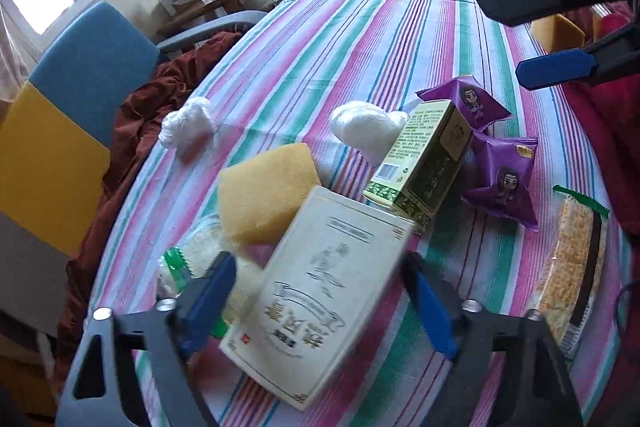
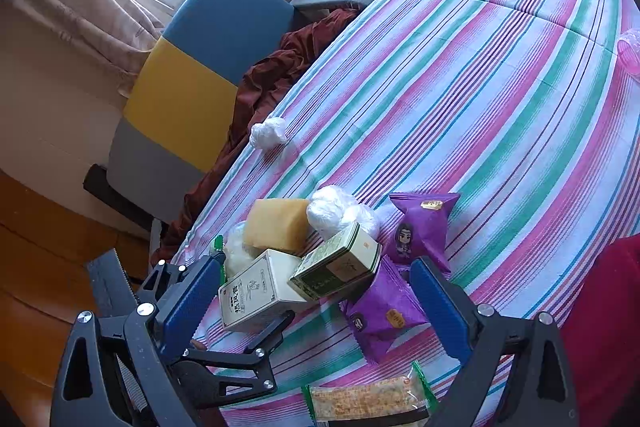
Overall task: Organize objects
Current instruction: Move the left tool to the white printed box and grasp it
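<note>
Both grippers' fingers [image 1: 430, 307] apart

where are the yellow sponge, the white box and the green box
yellow sponge [image 1: 267, 190], left wrist view, middle of its top face
white box [image 1: 328, 291], left wrist view, printed front face
green box [image 2: 338, 267], right wrist view, its upper side face

Far half of the striped bed cover [image 2: 500, 75]: open, you can pass freely. Near edge crowded: white box [image 1: 320, 299], green box [image 1: 424, 163], sponge [image 1: 264, 191] and purple packets [image 1: 500, 187] touching or just beside. Chair [image 2: 208, 59] borders your left side.
</note>
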Available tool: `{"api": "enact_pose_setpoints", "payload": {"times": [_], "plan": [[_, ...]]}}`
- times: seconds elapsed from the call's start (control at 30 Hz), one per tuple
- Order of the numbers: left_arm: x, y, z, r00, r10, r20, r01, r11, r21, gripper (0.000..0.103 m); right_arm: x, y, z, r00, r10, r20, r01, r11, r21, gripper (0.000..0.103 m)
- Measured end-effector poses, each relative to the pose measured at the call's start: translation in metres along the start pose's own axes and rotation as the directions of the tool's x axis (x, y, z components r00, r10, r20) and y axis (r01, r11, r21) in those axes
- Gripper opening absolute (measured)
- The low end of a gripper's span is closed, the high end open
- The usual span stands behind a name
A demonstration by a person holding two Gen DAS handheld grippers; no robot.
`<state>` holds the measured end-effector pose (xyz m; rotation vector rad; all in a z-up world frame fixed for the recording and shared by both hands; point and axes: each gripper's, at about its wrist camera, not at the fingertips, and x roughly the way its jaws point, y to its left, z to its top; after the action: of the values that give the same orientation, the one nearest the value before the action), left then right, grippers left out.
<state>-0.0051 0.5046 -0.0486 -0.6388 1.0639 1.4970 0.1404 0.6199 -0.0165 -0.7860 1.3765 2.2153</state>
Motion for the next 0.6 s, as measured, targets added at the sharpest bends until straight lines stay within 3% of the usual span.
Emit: {"api": "enact_pose_setpoints", "payload": {"times": [0.07,0.17,0.3,0.47,0.6], "plan": [[-0.004,-0.006,-0.004,1.000,-0.006,0.014,0.006,1.000,-0.027,0.061,0.000,-0.001,0.000,1.000,-0.003,0.002,0.003,1.000,0.002,0.097],[-0.014,-0.016,-0.013,1.000,0.022,0.017,-0.020,0.997,-0.078,0.057,-0.001,-0.002,0.000,1.000,-0.010,0.004,0.010,1.000,0.005,0.097],[-0.032,-0.018,-0.033,1.000,0.005,0.009,-0.002,0.971,-0.240,0.055,-0.002,-0.002,-0.001,1.000,-0.018,0.009,0.018,1.000,0.010,0.097],[-0.061,-0.036,-0.077,0.998,0.065,-0.006,-0.061,0.908,-0.413,0.053,-0.001,-0.002,-0.001,0.999,-0.031,0.010,0.030,0.999,0.012,0.097],[-0.077,-0.044,-0.111,0.998,0.057,0.025,-0.034,0.837,-0.546,0.051,0.001,0.000,-0.001,0.999,-0.042,-0.002,0.042,0.999,-0.001,0.097]]}}
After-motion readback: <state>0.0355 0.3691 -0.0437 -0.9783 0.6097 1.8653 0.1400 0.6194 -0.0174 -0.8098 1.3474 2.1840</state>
